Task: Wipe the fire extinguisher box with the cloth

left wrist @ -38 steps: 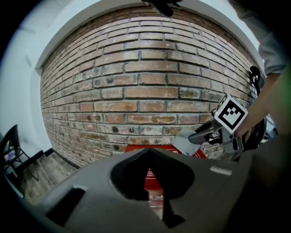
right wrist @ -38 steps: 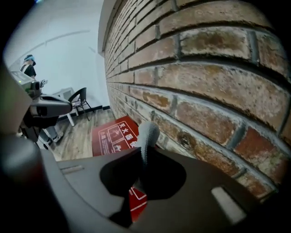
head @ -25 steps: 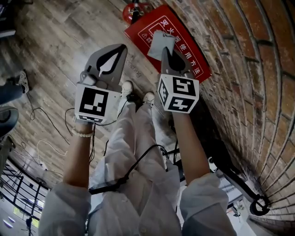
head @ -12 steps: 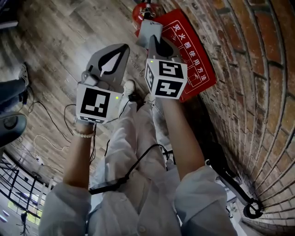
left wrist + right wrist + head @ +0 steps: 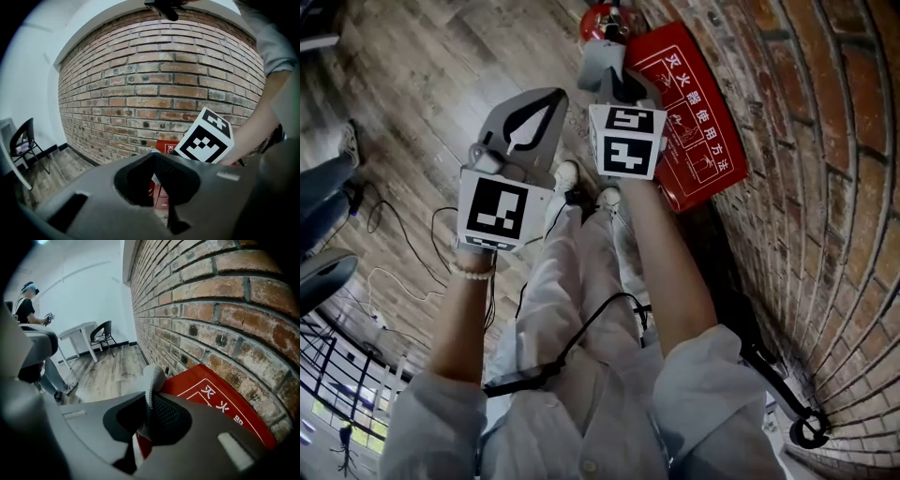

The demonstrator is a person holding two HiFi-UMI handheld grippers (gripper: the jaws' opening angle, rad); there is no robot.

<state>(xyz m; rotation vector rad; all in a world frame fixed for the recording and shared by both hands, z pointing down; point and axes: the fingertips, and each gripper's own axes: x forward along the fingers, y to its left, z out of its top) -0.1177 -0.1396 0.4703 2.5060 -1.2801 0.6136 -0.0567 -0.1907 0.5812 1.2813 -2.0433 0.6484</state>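
Note:
The red fire extinguisher box [image 5: 692,112] with white print stands on the floor against the brick wall; it also shows in the right gripper view [image 5: 220,399] and partly in the left gripper view [image 5: 164,146]. My right gripper [image 5: 614,82] is shut on a grey cloth [image 5: 602,64], held at the box's left edge; the cloth [image 5: 151,385] stands up between the jaws. My left gripper [image 5: 525,117] hangs over the wooden floor left of the box, shut with nothing in it. A red extinguisher [image 5: 605,17] sits just beyond the cloth.
The brick wall [image 5: 825,141] runs along the right. Cables [image 5: 394,234] trail over the plank floor at left. A person's shoes [image 5: 581,187] stand below the grippers. A chair [image 5: 103,336], a white table [image 5: 77,333] and another person [image 5: 28,305] are farther off.
My right gripper has carried the cloth leftward and farther away, from the box's face to its left edge near the extinguisher. The left gripper has stayed in place.

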